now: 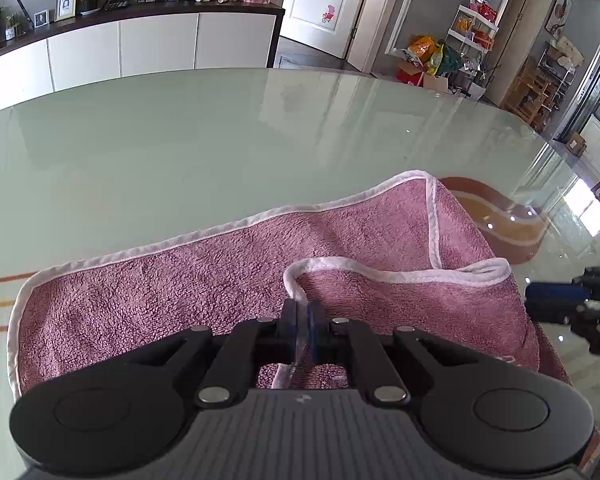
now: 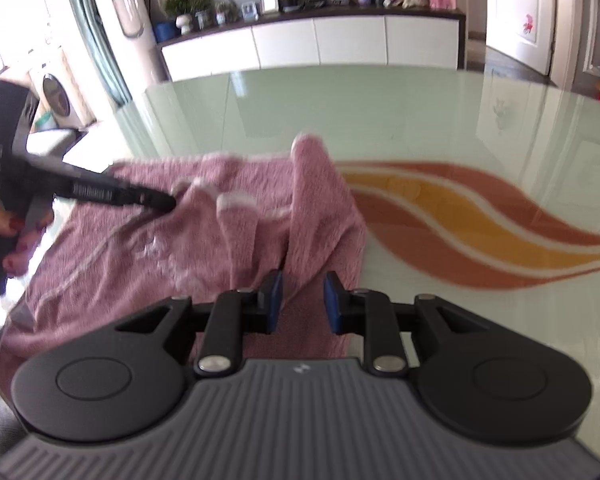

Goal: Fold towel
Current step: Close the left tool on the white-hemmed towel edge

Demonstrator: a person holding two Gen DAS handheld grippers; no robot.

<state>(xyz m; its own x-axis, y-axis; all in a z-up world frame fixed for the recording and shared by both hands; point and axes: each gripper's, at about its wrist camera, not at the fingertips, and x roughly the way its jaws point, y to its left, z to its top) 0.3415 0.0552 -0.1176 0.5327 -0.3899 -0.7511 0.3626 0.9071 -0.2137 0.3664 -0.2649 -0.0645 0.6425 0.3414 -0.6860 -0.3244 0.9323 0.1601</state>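
Observation:
A pink towel with a white hem lies rumpled on the pale green glass table. One corner is folded back over it. My left gripper is shut on the towel's white hem, which is pinched between the blue pads. In the right wrist view the towel lies bunched in ridges, and the left gripper, held by a hand, bites into its upper left part. My right gripper stands open just above the towel's near right edge, with its pads apart and pressing on nothing. It also shows at the far right as the right gripper.
An orange and yellow wave pattern runs across the table to the right of the towel. Behind the table stand a white sideboard with frames and plants, a white door and cluttered shelves.

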